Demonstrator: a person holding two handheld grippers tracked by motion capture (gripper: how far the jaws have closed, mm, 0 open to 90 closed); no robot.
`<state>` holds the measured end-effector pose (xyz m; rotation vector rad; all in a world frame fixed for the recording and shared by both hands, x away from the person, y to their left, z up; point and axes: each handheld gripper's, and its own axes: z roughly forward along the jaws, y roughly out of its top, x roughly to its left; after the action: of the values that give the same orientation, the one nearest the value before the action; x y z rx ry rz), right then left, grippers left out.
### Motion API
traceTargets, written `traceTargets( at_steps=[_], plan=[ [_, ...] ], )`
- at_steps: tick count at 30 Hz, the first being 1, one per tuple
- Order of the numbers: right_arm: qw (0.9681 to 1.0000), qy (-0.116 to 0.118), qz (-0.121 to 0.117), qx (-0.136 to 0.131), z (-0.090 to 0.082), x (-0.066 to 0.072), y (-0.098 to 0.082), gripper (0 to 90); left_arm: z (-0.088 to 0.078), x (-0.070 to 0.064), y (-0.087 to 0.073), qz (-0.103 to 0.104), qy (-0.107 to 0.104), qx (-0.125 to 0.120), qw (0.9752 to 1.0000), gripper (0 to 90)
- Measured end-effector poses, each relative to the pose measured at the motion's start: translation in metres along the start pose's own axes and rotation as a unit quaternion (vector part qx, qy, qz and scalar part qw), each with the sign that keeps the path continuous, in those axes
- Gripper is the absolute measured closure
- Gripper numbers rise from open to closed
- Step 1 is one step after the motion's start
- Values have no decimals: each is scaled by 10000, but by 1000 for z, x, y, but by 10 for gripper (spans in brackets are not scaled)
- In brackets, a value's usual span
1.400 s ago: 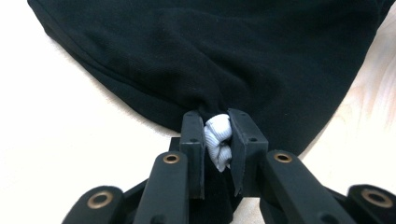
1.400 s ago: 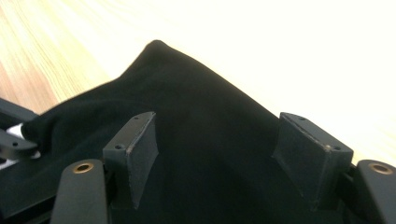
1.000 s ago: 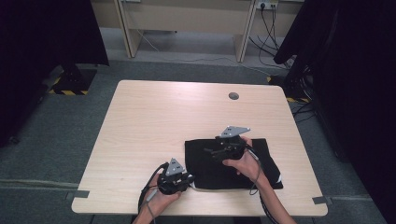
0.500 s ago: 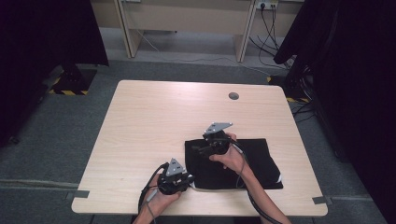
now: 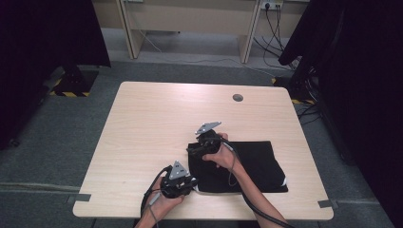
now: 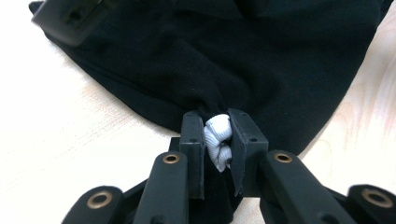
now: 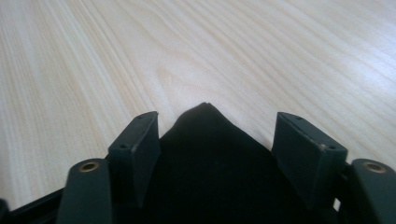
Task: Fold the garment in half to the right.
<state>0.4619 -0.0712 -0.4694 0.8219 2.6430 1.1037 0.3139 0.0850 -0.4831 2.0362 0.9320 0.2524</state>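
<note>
High view: we see a black cloth (image 5: 242, 166) lying flat on the near right part of the table (image 5: 157, 118). The left gripper (image 5: 186, 185) sits at the cloth's near left corner, held by the left hand (image 5: 164, 199) at the table's near edge. The right gripper (image 5: 194, 151) is at the cloth's far left corner, with the right hand (image 5: 223, 154) over the cloth behind it. A round hole (image 5: 237, 98) is in the table top near its far edge, well apart from the cloth.

Left gripper view: we note the jaws clamped together on a bunched bit of the cloth (image 6: 224, 70); a pale ribbed fold (image 6: 218, 140) is pinched between the pads. The rest of the cloth spreads away on the table (image 6: 70, 130). Part of the other gripper shows at top left.

Right gripper view: we note the jaws standing apart, having just been closing. A pointed corner of the cloth (image 7: 205, 154) lies between them, and the pads do not press on it. Bare table (image 7: 196, 51) lies beyond.
</note>
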Motion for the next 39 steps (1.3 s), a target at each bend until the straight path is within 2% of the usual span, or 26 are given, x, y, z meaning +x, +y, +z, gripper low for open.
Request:
traceTargets(
  at_steps=[3, 7, 9, 11, 13, 17, 21, 24, 29, 34, 39],
  plan=[
    [9999, 69, -25, 88, 6, 1, 1, 455, 0, 0, 0, -3, -25, -10, 10000, 762],
    [9998, 112, -108, 84, 6, 2, 3, 698, 0, 1, 0, 12, -29, -22, 10000, 765],
    [9998, 155, -78, 125, 5, 2, 3, 768, 0, 0, 0, 38, -21, -35, 10000, 774],
    [9997, 206, -16, 103, 2, 2, 3, 799, -1, 1, 2, 34, -67, -9, 10000, 778],
    [9998, 220, -33, 7, -1, 2, 4, 814, -2, 4, 3, 4, -69, -27, 10000, 783],
    [9993, 304, -33, -236, -11, 1, 11, 822, -11, 4, 8, 125, 22, -87, 9999, 786],
    [9982, 361, -35, -469, -25, 3, 19, 824, -23, 6, 15, 141, -41, -198, 9997, 786],
    [9970, 390, -42, -674, -36, 2, 25, 825, -32, 9, 24, 153, -64, -285, 9995, 787],
    [9949, 371, -27, -941, -57, -4, 33, 826, -45, 5, 47, 338, -96, -435, 9984, 787],
    [9932, 257, -11, -1139, -80, -15, 34, 828, -40, -4, 71, 494, -171, -449, 9976, 788],
    [9917, 165, 108, -1268, -99, -29, 23, 829, -28, -20, 97, 653, -339, -551, 9958, 789]
  ],
)
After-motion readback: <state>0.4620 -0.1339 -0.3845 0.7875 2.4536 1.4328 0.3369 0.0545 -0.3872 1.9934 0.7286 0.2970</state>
